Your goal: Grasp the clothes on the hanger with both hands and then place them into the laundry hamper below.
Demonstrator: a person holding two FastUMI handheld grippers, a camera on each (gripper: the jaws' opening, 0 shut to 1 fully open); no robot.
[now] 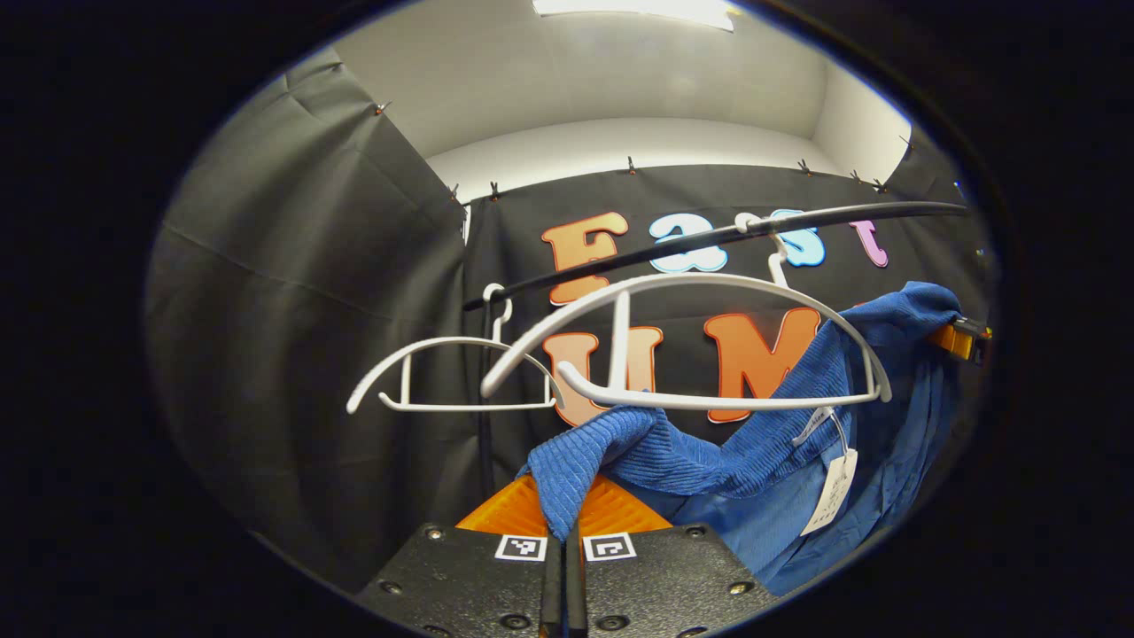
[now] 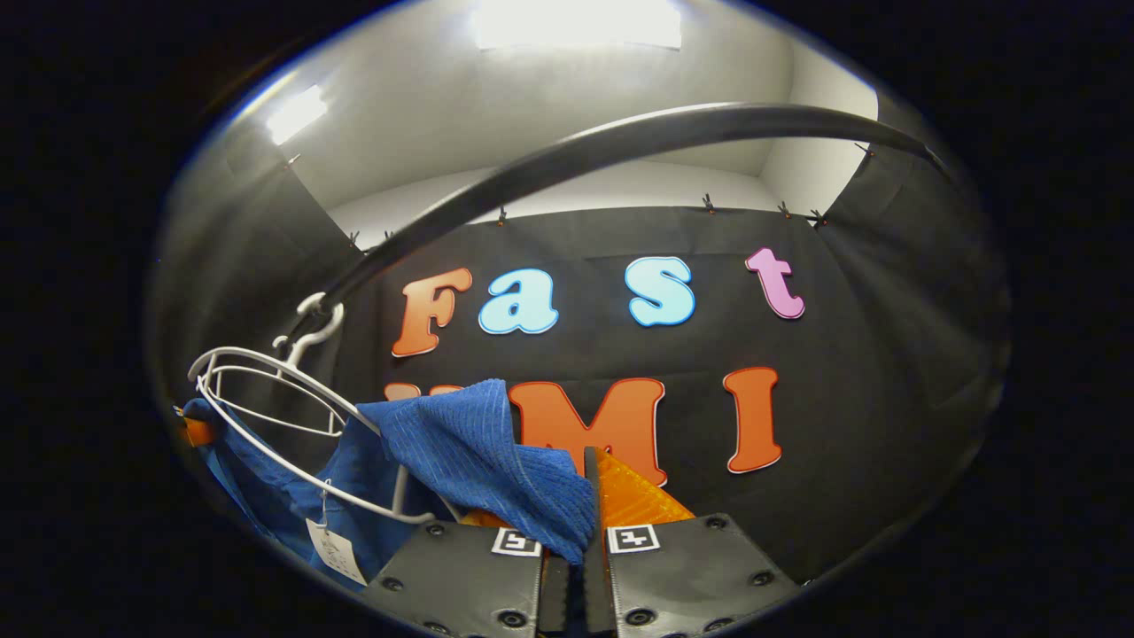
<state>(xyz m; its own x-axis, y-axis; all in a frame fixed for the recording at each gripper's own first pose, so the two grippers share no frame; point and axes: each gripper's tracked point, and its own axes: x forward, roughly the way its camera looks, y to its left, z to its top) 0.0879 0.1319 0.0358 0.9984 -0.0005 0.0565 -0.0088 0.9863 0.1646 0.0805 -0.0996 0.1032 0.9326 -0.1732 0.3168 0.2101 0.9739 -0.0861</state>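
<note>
Black cloth walls back a dark rail (image 1: 709, 237) carrying two white hangers (image 1: 691, 341). Blue garment (image 1: 762, 452) drapes from the nearer hanger's right end, well below the rail. Left gripper (image 1: 564, 532) and right gripper (image 2: 585, 532) each have jaws closed on a garment fold.
</note>
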